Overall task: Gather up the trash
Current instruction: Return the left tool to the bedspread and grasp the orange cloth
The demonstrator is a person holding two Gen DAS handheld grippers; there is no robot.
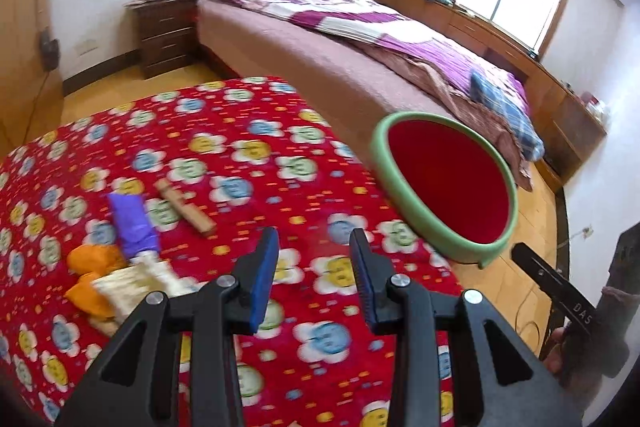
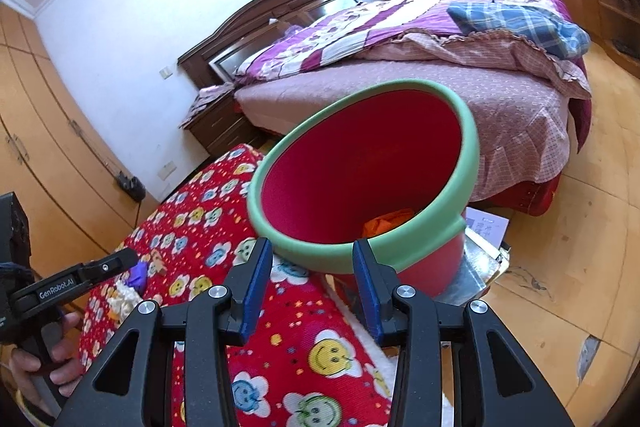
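Note:
A red bin with a green rim (image 1: 448, 183) (image 2: 360, 179) stands beside the red flower-patterned cloth (image 1: 240, 163) (image 2: 208, 239); an orange scrap (image 2: 386, 221) lies inside it. On the cloth lie a purple wrapper (image 1: 134, 223), a wooden stick (image 1: 186, 207), orange scraps (image 1: 90, 259) and a whitish crumpled piece (image 1: 132, 283). My left gripper (image 1: 314, 281) is open and empty above the cloth, right of the trash. My right gripper (image 2: 308, 291) is open and empty, just before the bin's near rim.
A bed (image 1: 360, 39) with a purple quilt stands behind the cloth and bin. A dark nightstand (image 1: 164, 35) is at the far left. Wooden cabinets (image 1: 500, 39) run under the window. Papers (image 2: 486, 227) lie on the wooden floor beside the bin.

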